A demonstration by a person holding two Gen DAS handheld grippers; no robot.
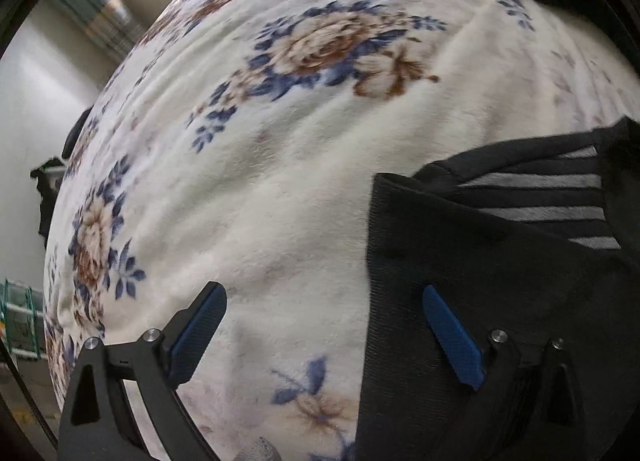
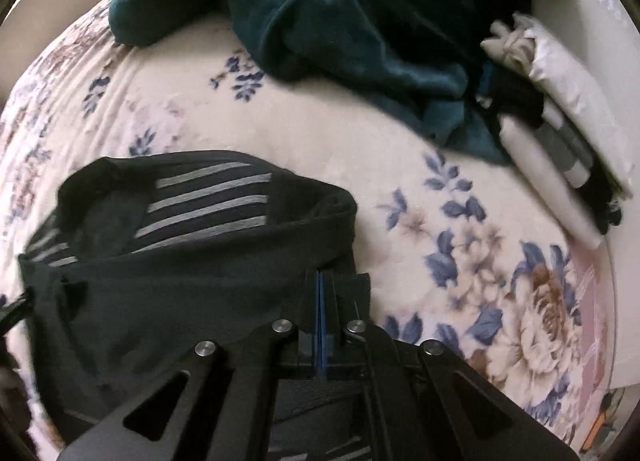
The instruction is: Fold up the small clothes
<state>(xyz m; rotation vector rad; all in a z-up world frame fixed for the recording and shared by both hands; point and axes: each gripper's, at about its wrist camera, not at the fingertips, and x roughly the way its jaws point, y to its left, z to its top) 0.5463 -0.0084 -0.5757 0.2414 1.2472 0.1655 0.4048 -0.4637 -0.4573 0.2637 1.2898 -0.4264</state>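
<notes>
A small black garment (image 1: 472, 301) with grey stripes lies on the floral blanket (image 1: 304, 189), in the right half of the left wrist view. My left gripper (image 1: 324, 301) is open, its left finger over the blanket and its right finger (image 1: 452, 341) over the garment's left edge. In the right wrist view the same garment (image 2: 168, 261) fills the lower left, with its striped part (image 2: 208, 205) folded open at the top. My right gripper (image 2: 322, 281) is shut on the garment's right edge.
A crumpled dark teal cloth (image 2: 340, 21) lies at the back of the bed. A stack of folded white, grey and black clothes (image 2: 560, 121) sits at the right. The bed's edge and a wall (image 1: 36, 101) show at the left of the left wrist view.
</notes>
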